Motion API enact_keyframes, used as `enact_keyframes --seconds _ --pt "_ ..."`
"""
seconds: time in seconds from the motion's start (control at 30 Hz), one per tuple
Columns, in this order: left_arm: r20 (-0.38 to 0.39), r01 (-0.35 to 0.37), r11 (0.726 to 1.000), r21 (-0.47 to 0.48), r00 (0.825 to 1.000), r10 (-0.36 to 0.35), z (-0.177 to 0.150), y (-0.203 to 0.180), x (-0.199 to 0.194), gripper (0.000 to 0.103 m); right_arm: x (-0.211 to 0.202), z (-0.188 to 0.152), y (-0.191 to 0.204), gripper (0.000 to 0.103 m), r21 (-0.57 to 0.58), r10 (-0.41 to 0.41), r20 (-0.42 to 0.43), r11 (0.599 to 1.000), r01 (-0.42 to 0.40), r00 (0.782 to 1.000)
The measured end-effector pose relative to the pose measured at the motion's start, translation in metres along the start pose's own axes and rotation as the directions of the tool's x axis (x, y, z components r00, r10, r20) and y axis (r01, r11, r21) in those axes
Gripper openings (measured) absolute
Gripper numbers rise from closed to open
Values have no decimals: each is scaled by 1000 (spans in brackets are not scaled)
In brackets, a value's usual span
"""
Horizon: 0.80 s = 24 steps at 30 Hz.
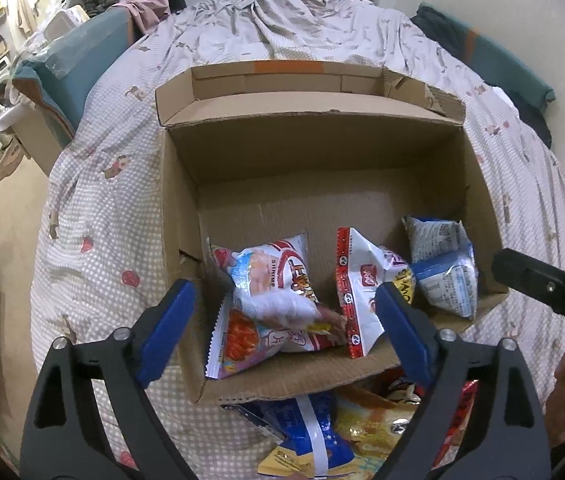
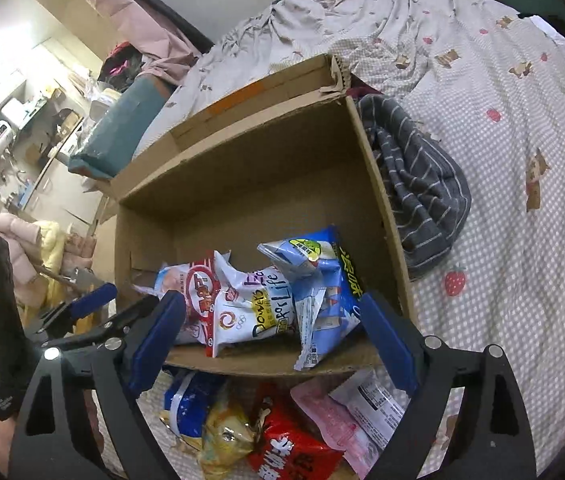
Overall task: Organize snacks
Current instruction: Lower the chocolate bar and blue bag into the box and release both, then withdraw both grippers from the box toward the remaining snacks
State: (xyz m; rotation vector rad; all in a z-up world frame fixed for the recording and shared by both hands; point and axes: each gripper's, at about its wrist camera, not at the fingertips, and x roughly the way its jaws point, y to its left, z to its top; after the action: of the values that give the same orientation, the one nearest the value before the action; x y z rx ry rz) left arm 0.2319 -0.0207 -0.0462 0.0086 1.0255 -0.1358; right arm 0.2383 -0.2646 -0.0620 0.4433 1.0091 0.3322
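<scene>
Three snack packs – shrimp bag (image 1: pixel 270 284), white-red bag (image 1: pixel 362 292), blue bag (image 2: pixel 322 284) – sit at the near end of the cardboard box (image 1: pixel 322 152) on the bed. Left gripper (image 1: pixel 282 332) and right gripper (image 2: pixel 274 340) both wide, holding nothing. I'd pull back over the near wall, drop onto the loose packs (image 2: pixel 282 432) just outside – far half of the box is free, striped cloth (image 2: pixel 418 184) crowds its right side.

Brown cardboard box (image 1: pixel 266 160) on a pink-checked, strawberry-printed bedsheet (image 1: pixel 114 248).
</scene>
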Motion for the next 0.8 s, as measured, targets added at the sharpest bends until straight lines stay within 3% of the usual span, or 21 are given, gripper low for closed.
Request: enact_keyframes --seconds 0.23,0.57,0.8 --pt "1 14 1000 -21 1000 -14 -3 5 -9 90 -9 -4 -1 91 15 7 5 1000 -7 1000" --pt "64 30 998 -52 998 -26 -9 13 -43 90 -38 -21 9 91 -7 13 34 1000 -13 999" --pt "56 20 999 -39 998 -17 -31 17 -58 90 -52 -37 8 91 3 20 40 1000 -20 999"
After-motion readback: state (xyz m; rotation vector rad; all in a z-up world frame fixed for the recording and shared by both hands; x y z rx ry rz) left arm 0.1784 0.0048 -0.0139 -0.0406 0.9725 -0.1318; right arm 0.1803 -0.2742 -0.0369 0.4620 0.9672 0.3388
